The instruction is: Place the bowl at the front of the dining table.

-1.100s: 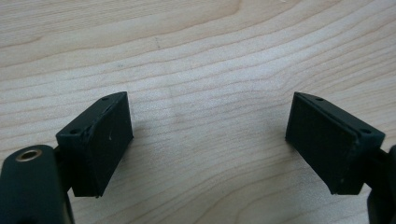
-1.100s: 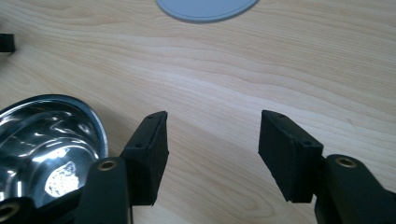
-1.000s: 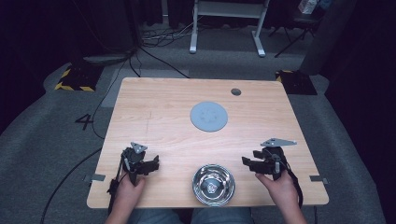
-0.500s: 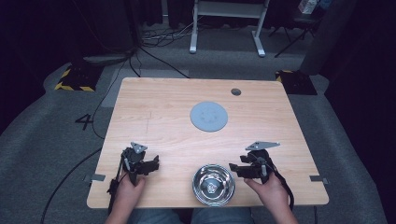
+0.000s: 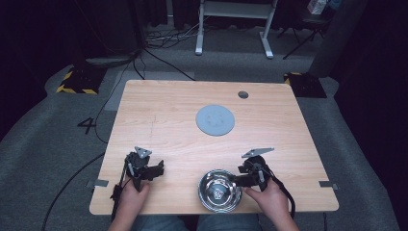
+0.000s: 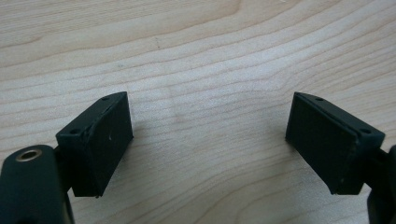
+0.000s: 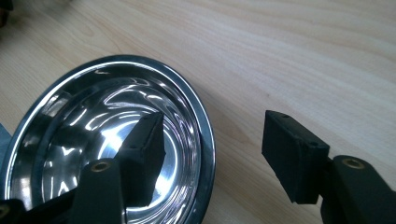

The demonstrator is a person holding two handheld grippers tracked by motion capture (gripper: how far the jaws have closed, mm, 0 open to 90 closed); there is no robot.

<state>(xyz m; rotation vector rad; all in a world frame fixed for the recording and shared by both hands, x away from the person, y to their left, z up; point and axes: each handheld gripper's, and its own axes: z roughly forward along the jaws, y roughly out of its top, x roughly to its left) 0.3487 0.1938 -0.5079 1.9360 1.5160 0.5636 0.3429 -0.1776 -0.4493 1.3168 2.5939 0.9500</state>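
A shiny steel bowl [image 5: 219, 189] sits empty at the table's front edge, right of centre. My right gripper [image 5: 236, 180] is at its right rim, open. In the right gripper view one jaw is inside the bowl [image 7: 70, 135] and the other outside over bare wood, so the gripper [image 7: 212, 149] straddles the rim without closing on it. My left gripper [image 5: 156, 169] rests at the front left of the table, open; in the left gripper view it [image 6: 208, 135] has only wood grain between its wide-spread jaws.
A flat grey round disc [image 5: 215, 120] lies in the middle of the wooden table [image 5: 168, 115]. A small dark cable hole [image 5: 243, 94] is near the far right edge. Beyond the table stand a white frame's legs [image 5: 233, 29] and floor cables.
My right gripper has moved left from the table's right side to the bowl's rim, one jaw now inside it. The left gripper and the bowl have stayed put.
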